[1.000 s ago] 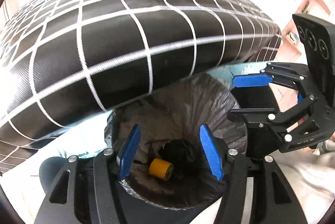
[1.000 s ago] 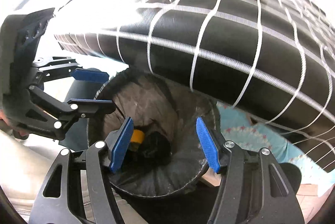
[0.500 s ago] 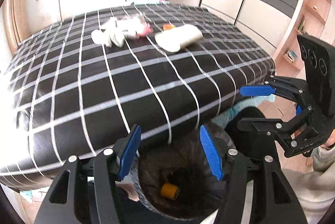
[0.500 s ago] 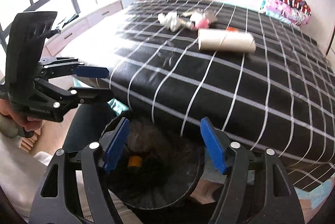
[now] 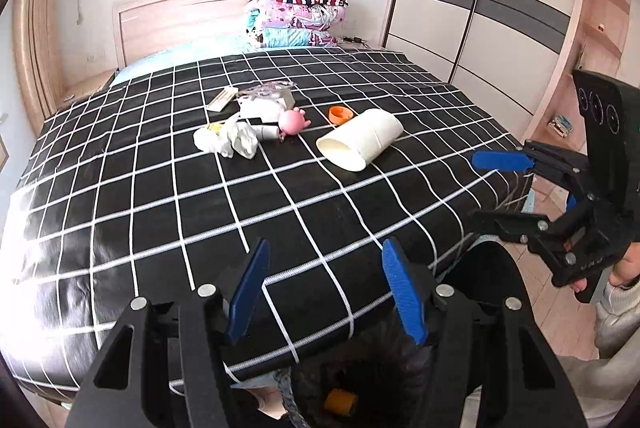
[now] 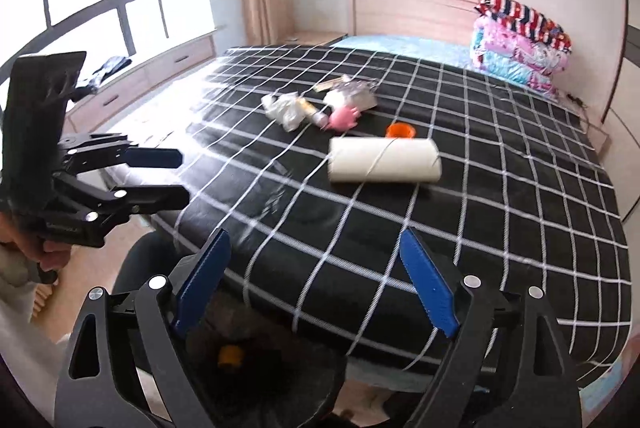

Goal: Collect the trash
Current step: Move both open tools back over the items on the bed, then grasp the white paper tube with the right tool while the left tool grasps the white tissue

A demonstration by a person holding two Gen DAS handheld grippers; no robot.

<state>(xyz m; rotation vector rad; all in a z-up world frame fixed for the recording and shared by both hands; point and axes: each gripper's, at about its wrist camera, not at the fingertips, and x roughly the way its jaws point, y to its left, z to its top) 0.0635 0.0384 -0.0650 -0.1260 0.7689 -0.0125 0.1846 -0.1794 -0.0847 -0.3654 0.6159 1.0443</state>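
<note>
Lying on the black checked bed cover are the things to be collected: a white roll on its side, an orange cap just behind it, a pink toy, crumpled white paper and some wrappers further back. A bin lined with a dark bag is seen at the foot of the bed, below both grippers, with a small yellow roll already inside. A fresh pick-up is judged to be the step in hand. The left gripper is held part open and nothing is gripped. The jaws of the right gripper have just been opening and are spread wide, with nothing between them. For the next move, a reach forward over the cover is called for, probably to the white roll as the nearest piece, and wide jaws will be needed across its girth.
</note>
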